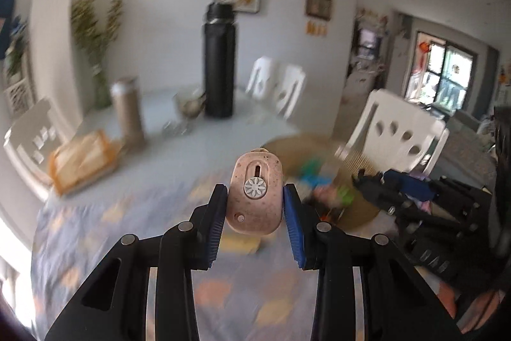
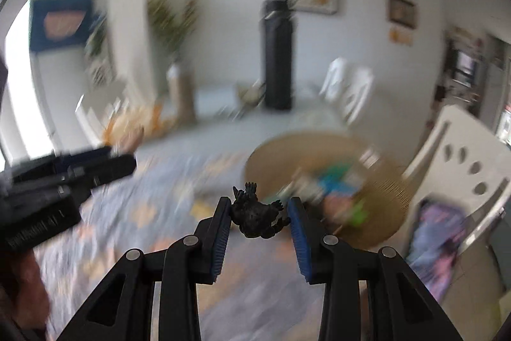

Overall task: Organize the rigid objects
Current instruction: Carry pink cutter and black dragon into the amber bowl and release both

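Left gripper [image 1: 254,206]: clamped on a pink speckled case [image 1: 254,198], lifted above the patterned tablecloth [image 1: 105,245].
Right gripper [image 2: 259,214]: pinching a small black spiky figurine [image 2: 255,218], held off the cloth.
Basket [image 2: 389,190]: round, woven, ahead right; blurred contents, perhaps colourful toys.

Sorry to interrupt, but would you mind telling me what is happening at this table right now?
A person is tidying small items with a handheld gripper in each hand. The left gripper is shut on a pink speckled case with a white flower button. The right gripper is shut on a small black toy figure. Both are held above the patterned tablecloth, near a round woven tray holding colourful things too blurred to name.
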Demonstrator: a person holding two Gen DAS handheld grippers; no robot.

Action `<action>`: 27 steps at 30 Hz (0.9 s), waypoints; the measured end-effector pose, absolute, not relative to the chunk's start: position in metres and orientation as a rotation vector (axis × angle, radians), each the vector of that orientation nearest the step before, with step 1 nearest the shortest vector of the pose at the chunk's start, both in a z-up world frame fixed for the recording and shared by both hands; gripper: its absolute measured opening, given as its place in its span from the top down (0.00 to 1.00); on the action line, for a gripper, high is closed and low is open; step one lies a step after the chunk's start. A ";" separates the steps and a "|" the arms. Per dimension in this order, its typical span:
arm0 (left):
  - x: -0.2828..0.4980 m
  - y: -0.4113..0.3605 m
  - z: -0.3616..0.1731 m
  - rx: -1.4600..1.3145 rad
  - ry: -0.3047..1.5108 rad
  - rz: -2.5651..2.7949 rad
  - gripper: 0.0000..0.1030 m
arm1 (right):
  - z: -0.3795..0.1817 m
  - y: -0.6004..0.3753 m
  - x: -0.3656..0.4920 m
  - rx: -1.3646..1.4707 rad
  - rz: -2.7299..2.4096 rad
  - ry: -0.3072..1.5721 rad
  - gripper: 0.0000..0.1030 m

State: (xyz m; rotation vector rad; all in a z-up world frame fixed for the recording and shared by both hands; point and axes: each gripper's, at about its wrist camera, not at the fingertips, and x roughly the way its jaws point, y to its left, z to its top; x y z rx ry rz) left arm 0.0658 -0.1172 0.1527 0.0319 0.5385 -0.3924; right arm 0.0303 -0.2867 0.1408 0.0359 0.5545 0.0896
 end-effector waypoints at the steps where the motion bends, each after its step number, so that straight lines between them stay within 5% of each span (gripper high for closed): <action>1: 0.077 -0.127 0.156 0.024 0.533 -0.411 0.68 | 0.152 -0.301 0.037 0.075 0.070 0.548 0.66; 16: 0.162 -0.193 0.087 -0.021 0.685 -0.545 0.67 | 0.120 -0.349 0.106 0.233 -0.034 0.747 0.65; 17: 0.164 -0.194 0.087 -0.021 0.683 -0.528 0.66 | 0.119 -0.350 0.110 0.247 -0.034 0.755 0.65; 19: 0.171 -0.193 0.087 -0.021 0.696 -0.506 0.39 | 0.119 -0.355 0.119 0.261 -0.038 0.764 0.63; 20: 0.171 -0.191 0.087 -0.017 0.697 -0.500 0.34 | 0.120 -0.356 0.120 0.259 -0.055 0.753 0.58; 23: 0.158 -0.175 0.090 -0.006 0.662 -0.486 0.31 | 0.124 -0.356 0.111 0.247 -0.078 0.722 0.44; 27: 0.136 -0.141 0.094 -0.011 0.672 -0.448 0.30 | 0.130 -0.334 0.093 0.174 -0.021 0.702 0.42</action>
